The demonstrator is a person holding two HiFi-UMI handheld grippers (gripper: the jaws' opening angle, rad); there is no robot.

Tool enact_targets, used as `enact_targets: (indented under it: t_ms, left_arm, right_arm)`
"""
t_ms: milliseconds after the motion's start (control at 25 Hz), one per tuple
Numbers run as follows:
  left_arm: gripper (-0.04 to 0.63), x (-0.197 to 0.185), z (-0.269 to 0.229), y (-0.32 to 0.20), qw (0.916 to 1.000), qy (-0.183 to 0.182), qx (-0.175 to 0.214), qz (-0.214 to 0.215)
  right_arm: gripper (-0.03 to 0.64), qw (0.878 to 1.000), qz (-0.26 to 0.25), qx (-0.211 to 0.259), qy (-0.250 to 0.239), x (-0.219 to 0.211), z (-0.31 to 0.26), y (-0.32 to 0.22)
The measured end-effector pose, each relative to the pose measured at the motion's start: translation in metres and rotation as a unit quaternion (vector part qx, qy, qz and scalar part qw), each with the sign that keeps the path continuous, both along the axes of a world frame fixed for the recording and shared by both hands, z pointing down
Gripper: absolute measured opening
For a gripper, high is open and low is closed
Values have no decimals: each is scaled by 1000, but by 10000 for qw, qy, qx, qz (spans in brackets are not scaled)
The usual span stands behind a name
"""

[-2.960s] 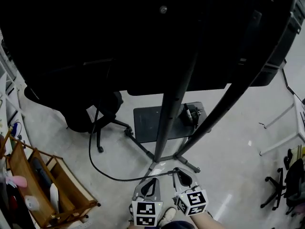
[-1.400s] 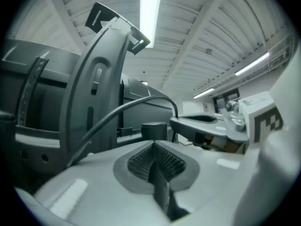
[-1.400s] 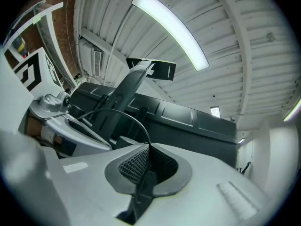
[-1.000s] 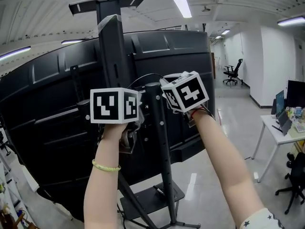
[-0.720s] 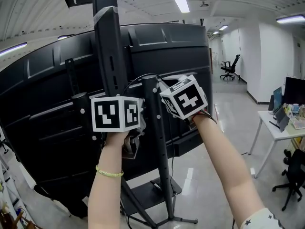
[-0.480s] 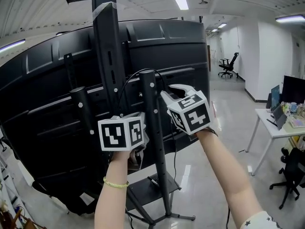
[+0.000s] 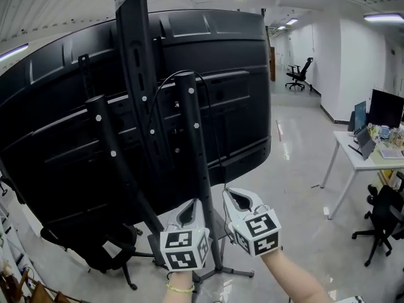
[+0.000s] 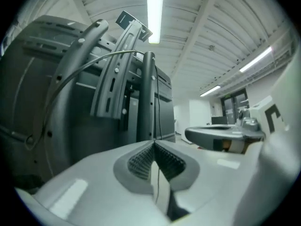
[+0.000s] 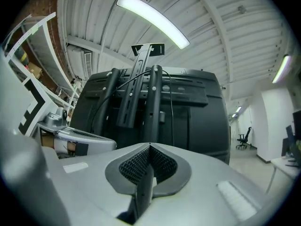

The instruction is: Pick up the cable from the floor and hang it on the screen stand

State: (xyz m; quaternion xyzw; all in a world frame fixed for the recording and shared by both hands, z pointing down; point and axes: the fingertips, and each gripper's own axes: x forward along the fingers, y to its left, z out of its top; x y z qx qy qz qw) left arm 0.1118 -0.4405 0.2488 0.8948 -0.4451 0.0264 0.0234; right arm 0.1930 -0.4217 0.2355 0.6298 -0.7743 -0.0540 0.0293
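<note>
Black cable [image 8: 89,62] now loops over the top of the screen stand [image 7: 197,169], arching across its upright post behind the big dark screen [image 7: 246,74] and trailing down the post's right side. A second ago we had both tools raised at the head of that post, one on either side. Now we hold them low, in front of the stand's lower post and well clear of the wire.

The left gripper [image 7: 189,212] points up at the post with its ribbed pads pressed flat together and nothing caught in them. The right gripper [image 7: 240,201], just beside it, is closing its jaws to a meeting line, likewise on nothing. Neither tool touches the cable, which hangs on the post by its own weight.

We judge the hanging done. Three seconds back the wire curled across the floor by the base, and now it rides high on the frame. What remains, as far as we can tell, is to see that the loop sits securely. A thin wire laid over a smooth post-top could slide off if tugged from below. We cannot see from here whether anything hooks it in place.
</note>
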Motion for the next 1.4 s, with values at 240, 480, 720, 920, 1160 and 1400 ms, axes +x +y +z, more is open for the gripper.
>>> enact_targets:
  t_ms: [240,480,720,920,1160,1400]
  left_arm:
    - [8,0,98,67,9974,63,-696,200]
    - [8,-5,124,97,9969,-210,-741,128]
    - [8,-3,125,107,9968,-210,-763,145]
    - [8,-5,124,108,9968,-230,-751,125]
    - [8,-9,120,105,9970,-242,-735,90]
    - [8,-10,121,102,9969,-250,-749,61]
  right_arm:
    - [0,9975,-1,-450,-547,-9,92,70]
    - [-2,9943,85,-751,-752,-7,127,97]
    - [-2,9939,-7,-926,-603,-14,133,106]
    - [-2,9939,-80,-920,-604,-19,130,109]
    - [-2,9937,-148,-921,-618,-23,126,107]
    - [-2,9932,-172,-966,-628,-23,129,104]
